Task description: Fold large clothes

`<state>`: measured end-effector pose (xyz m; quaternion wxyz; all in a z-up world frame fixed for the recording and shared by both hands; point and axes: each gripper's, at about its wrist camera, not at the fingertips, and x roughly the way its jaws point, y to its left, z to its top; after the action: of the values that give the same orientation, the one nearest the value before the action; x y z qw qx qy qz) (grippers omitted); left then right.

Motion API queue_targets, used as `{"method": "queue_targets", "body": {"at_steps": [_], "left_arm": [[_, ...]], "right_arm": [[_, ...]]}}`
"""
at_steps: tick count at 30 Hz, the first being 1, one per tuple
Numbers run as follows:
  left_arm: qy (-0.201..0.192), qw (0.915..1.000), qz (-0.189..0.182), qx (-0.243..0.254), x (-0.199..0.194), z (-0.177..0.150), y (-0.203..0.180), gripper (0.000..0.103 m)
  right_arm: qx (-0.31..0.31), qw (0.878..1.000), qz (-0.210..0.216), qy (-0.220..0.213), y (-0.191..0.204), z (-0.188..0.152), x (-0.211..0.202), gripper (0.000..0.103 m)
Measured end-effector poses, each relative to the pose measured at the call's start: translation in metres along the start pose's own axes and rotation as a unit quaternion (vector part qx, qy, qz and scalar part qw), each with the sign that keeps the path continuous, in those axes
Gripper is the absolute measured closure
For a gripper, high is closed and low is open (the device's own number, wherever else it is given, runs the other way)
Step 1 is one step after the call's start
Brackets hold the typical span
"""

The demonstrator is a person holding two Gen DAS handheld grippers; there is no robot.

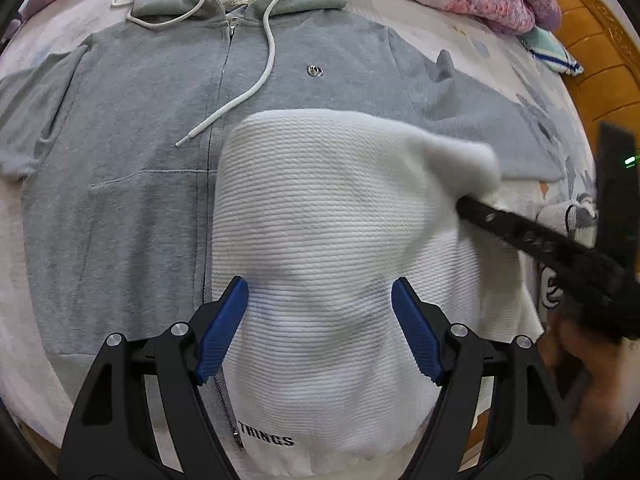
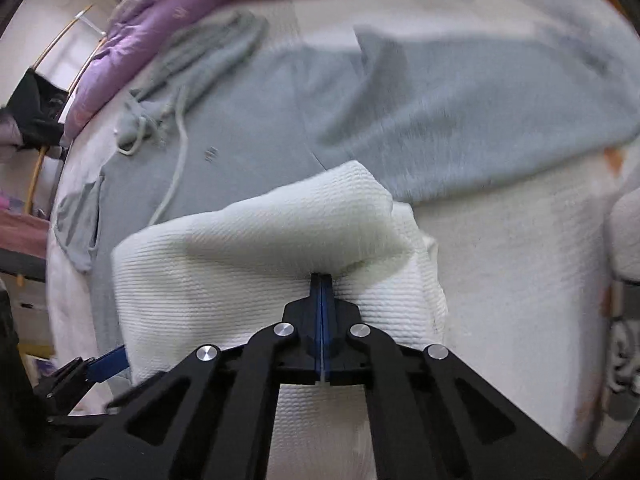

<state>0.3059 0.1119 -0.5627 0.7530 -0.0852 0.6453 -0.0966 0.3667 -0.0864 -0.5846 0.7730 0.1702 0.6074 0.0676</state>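
Left tongs [image 1: 320, 292] spread wide, blue pads either side of the white sweater [image 1: 332, 264], not pinching. Right tongs [image 2: 321, 280] clamped on a raised fold of the sweater. Sweater lies partly over the grey hoodie [image 1: 132, 128], spread flat on the bed [image 1: 532, 92].

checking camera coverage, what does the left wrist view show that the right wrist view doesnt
Only the left wrist view shows the left claw open, its blue pads either side of the white knit garment without closing on it, plus the THINGS lettering at the hem, the hoodie's zipper, and a wooden headboard.

Only the right wrist view shows the right claw shut on a fold of that garment, and a purple quilt at the bed's far edge.

Both show the white garment lying over the grey hoodie with its white drawstring.
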Motion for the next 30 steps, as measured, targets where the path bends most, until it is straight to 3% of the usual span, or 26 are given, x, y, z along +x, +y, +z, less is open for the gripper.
{"method": "queue_targets", "body": {"at_steps": [6,11,16,18,19,20,24,26,29,30], "left_arm": [[-0.01,0.9986,-0.04,-0.033,-0.021,-0.019,0.018,0.027],[0.02,0.9963,-0.055,-0.063,-0.017,-0.074,0.038,0.026],[0.067,0.9849,-0.091,-0.131,0.01,-0.128,0.051,0.025],[0.067,0.9809,-0.105,-0.149,0.017,-0.143,0.053,0.025],[0.063,0.9781,-0.114,-0.162,0.018,-0.149,0.054,0.025],[0.059,0.9734,-0.128,-0.181,0.021,-0.153,0.058,0.025],[0.063,0.9622,-0.162,-0.21,0.027,-0.157,0.067,0.025],[0.064,0.9625,-0.17,-0.201,0.025,-0.157,0.065,0.033],[0.063,0.9672,-0.169,-0.178,0.017,-0.159,0.062,0.055],[0.063,0.967,-0.175,-0.175,0.013,-0.159,0.064,0.068]], "right_arm": [[0.003,1.0,-0.014,0.0,-0.005,-0.008,-0.014,0.103],[0.013,0.998,-0.062,0.016,-0.029,-0.067,-0.04,0.102],[0.06,0.997,-0.032,0.028,-0.059,-0.131,-0.058,0.1],[0.094,0.995,-0.015,0.031,-0.069,-0.15,-0.065,0.091],[0.116,0.992,-0.016,0.035,-0.075,-0.161,-0.067,0.071],[0.136,0.99,-0.011,0.029,-0.08,-0.17,-0.07,0.062],[0.227,0.972,0.05,0.02,-0.098,-0.21,-0.075,0.058],[0.274,0.957,0.09,0.014,-0.102,-0.234,-0.073,0.057],[0.34,0.931,0.131,0.007,-0.104,-0.262,-0.069,0.05],[0.369,0.918,0.147,0.001,-0.103,-0.273,-0.065,0.049]]}}
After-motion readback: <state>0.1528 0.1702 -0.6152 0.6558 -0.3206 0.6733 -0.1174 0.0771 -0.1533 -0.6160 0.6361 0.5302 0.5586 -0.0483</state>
